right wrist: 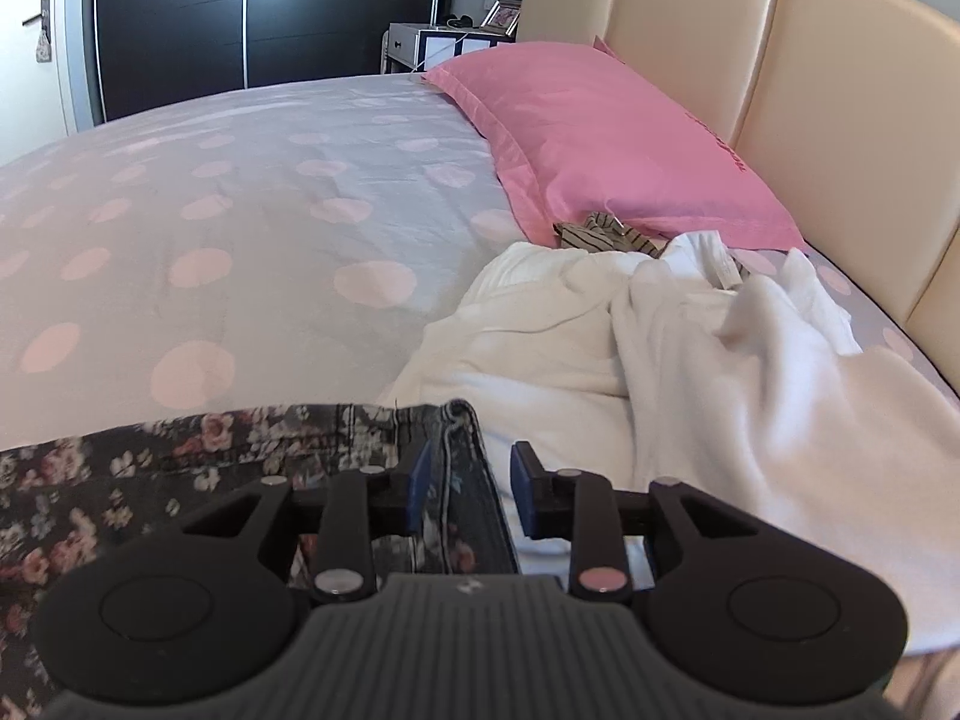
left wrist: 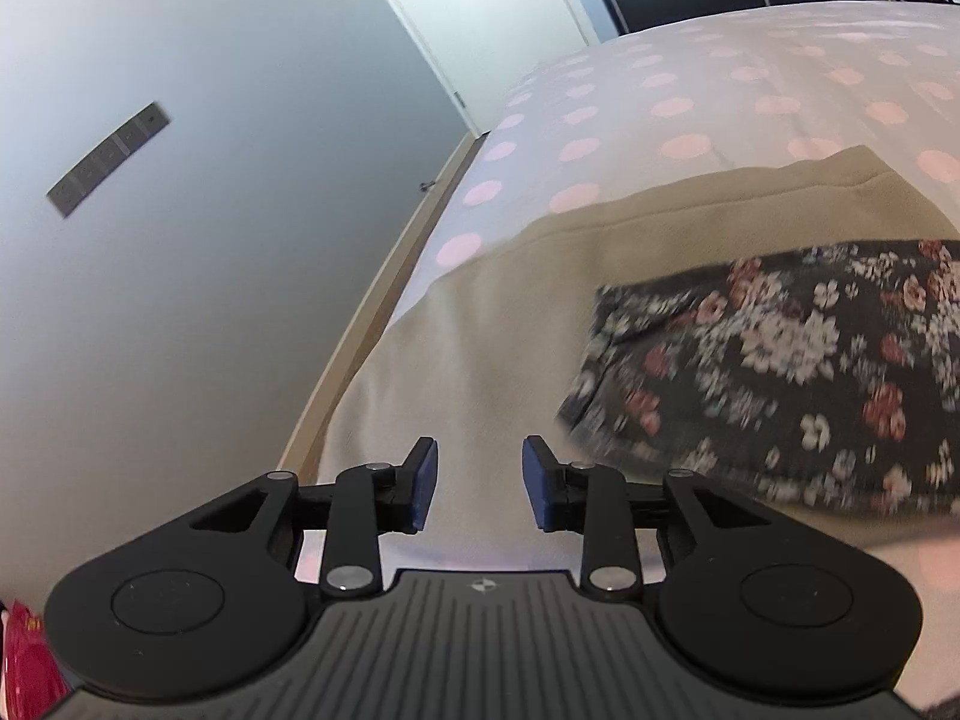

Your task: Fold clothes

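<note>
Left gripper (left wrist: 479, 483): jaws apart, empty, hovering over a beige cloth (left wrist: 540, 300). To its right, touching nothing, the dark floral garment (left wrist: 780, 372) lying flat on that cloth, apparently folded once or more (blur hides the edges). Right gripper (right wrist: 470, 489): jaws likewise spread, straddling the floral piece's seamed edge (right wrist: 462, 450) without pinching it. Farther right, a crumpled white garment (right wrist: 630, 348), unfolded; beyond, a striped item (right wrist: 600, 234) against the pink pillow (right wrist: 600, 138). Judged barely under way: one piece in progress, at least two waiting.
</note>
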Motion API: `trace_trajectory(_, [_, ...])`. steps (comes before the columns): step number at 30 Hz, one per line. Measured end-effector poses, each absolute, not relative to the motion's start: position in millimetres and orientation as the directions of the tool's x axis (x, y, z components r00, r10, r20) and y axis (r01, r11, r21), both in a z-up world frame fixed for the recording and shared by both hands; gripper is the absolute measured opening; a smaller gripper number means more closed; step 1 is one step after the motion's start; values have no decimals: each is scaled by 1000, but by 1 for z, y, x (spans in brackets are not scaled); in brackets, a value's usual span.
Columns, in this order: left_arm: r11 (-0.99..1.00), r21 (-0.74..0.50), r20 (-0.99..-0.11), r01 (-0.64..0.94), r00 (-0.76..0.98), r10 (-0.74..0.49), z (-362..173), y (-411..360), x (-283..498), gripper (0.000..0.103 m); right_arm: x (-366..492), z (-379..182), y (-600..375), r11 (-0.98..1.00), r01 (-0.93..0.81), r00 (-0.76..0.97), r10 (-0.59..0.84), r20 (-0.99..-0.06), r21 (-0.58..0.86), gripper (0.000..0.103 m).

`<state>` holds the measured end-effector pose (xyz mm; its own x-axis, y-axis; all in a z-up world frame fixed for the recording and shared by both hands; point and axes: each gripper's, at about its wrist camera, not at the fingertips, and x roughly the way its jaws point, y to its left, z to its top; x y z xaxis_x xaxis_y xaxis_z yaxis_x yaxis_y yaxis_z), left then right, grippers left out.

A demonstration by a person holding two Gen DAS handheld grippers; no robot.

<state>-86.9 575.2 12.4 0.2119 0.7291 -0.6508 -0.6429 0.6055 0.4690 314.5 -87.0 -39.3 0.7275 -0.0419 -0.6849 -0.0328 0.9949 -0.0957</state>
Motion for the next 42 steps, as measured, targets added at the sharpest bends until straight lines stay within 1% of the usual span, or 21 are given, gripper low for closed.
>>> trace_trajectory(2, [606,441,-664,-662,214,717,16,571,-111,37,298,-34,-96,996,-46,717,-17,-697,-72,34])
trace_trajectory(6, [607,381,-702,-697,209,681,13,560,-161,39,260,-29,-118,998,-59,689,18,-725,-31,37])
trace_trajectory(9, [609,321,-745,-725,203,635,1,550,-197,46,228,-30,-136,997,-72,660,44,-750,-5,40])
trace_trajectory(16, [574,243,-828,-782,141,543,-30,540,-256,48,168,-45,-172,996,-81,580,68,-812,25,43])
trace_trajectory(19, [555,199,-858,-807,130,497,-44,537,-274,52,143,-55,-182,994,-94,541,99,-835,57,47])
trace_trajectory(24, [554,166,-890,-816,118,440,-63,533,-285,52,118,-68,-189,994,-80,484,98,-870,68,49])
trace_trajectory(27, [560,143,-902,-816,126,413,-66,533,-287,52,110,-71,-193,996,-42,454,94,-886,84,50])
trace_trajectory(31, [521,49,-914,-852,172,367,-66,540,-290,52,103,-73,-194,996,-31,433,85,-897,79,50])
trace_trajectory(36, [486,71,-915,-871,137,379,-74,546,-284,52,98,-71,-197,997,-32,448,79,-891,73,51])
trace_trajectory(39, [484,64,-928,-873,127,352,-85,551,-281,52,99,-69,-205,994,-1,442,95,-892,106,51])
trace_trajectory(40, [487,67,-932,-871,119,342,-88,552,-279,49,100,-68,-209,993,15,440,102,-892,121,51])
trace_trajectory(42, [494,50,-936,-868,131,326,-89,554,-277,40,101,-66,-217,986,49,437,120,-891,157,51])
